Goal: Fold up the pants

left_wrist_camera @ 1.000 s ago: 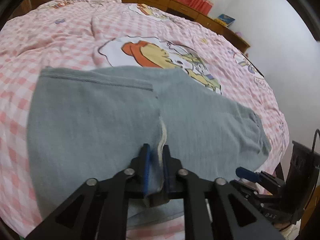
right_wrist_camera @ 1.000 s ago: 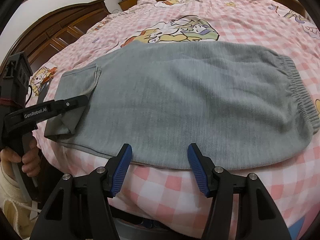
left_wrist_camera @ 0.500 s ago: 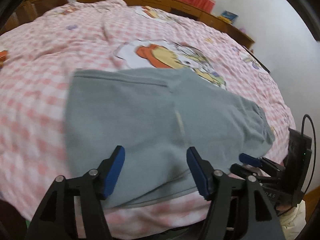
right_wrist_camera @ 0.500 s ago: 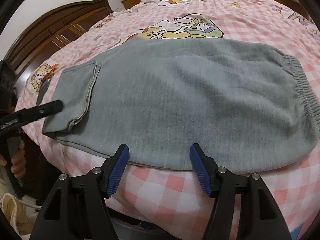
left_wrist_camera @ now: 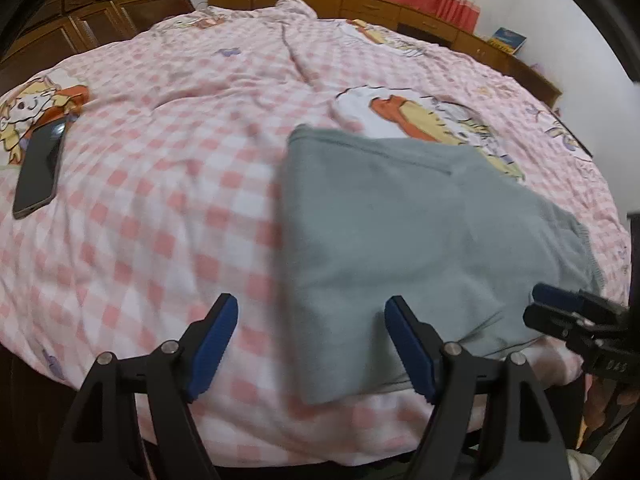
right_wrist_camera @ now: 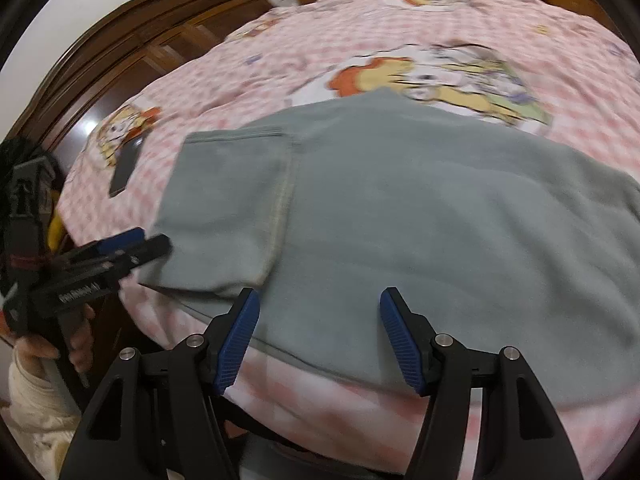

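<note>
Grey pants (right_wrist_camera: pixel 440 220) lie flat on the pink checked bed (left_wrist_camera: pixel 160 220), with the leg end (right_wrist_camera: pixel 224 208) folded over at their left. My left gripper (left_wrist_camera: pixel 312 344) hovers over the pants' left edge (left_wrist_camera: pixel 292 280). Its jaws are opening and no pad touches the cloth. It also shows in the right wrist view, where the left gripper (right_wrist_camera: pixel 120 248) sits by the folded end, held by a hand (right_wrist_camera: pixel 76 344). My right gripper (right_wrist_camera: pixel 320 332) stands open above the near edge of the pants, gripping nothing. From the left wrist view the right gripper (left_wrist_camera: pixel 568 312) is at the far right.
A dark phone (left_wrist_camera: pixel 38 172) lies on the bed to the left of the pants, phone (right_wrist_camera: pixel 126 164). A wooden headboard (right_wrist_camera: pixel 120 64) and low wooden cabinets (left_wrist_camera: pixel 380 4) border the bed. A book (left_wrist_camera: pixel 508 38) lies on the cabinet.
The left gripper let go of the folded leg end, opened wide and drew away to the left of the pants. The right gripper shifted left along the near edge, staying open.
</note>
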Demonstrator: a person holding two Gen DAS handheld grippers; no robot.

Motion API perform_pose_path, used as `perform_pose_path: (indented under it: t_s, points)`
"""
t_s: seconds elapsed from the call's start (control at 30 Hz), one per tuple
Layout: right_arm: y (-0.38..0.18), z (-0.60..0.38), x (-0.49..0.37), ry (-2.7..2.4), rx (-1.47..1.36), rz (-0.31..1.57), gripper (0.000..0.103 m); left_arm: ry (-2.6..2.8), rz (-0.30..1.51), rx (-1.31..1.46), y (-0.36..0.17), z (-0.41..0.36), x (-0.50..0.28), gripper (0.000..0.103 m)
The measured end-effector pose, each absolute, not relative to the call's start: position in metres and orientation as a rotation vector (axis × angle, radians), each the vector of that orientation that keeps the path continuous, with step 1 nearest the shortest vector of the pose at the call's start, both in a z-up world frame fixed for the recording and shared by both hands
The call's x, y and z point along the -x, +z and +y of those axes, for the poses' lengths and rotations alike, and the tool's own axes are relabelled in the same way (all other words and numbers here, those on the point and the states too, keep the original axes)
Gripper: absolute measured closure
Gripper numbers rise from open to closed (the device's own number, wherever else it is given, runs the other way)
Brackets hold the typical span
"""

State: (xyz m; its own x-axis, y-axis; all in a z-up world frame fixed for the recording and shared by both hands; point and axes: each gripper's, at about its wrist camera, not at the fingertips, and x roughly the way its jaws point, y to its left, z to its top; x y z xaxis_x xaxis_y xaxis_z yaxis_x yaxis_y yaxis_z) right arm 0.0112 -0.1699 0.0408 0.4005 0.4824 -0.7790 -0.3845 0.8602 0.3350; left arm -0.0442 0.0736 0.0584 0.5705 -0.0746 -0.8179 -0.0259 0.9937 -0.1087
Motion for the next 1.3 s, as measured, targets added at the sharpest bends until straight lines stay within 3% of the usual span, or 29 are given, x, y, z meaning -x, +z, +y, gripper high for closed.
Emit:
perform_pose_path:
  t_s: [0.33,0.43,0.6,1.3]
  points:
    - [0.034,-0.122,-0.041,0.630,-0.123,1.078,0.040,-0.004,0.946,0.131,0.052,0.095,0.056,0.019]
    - [0.034,-0.113,-0.045,0.633,-0.117,1.085,0.056,0.000,0.943,0.160,0.050,0.101,0.056,0.019]
    - [0.034,-0.102,-0.049,0.631,-0.098,1.108,0.098,0.022,0.937,0.179,0.049,0.109,0.057,0.019]
    - [0.212,-0.187,0.011,0.586,-0.190,0.720,0.098,0.084,0.906,0.219,0.066,0.109,0.078,0.019]
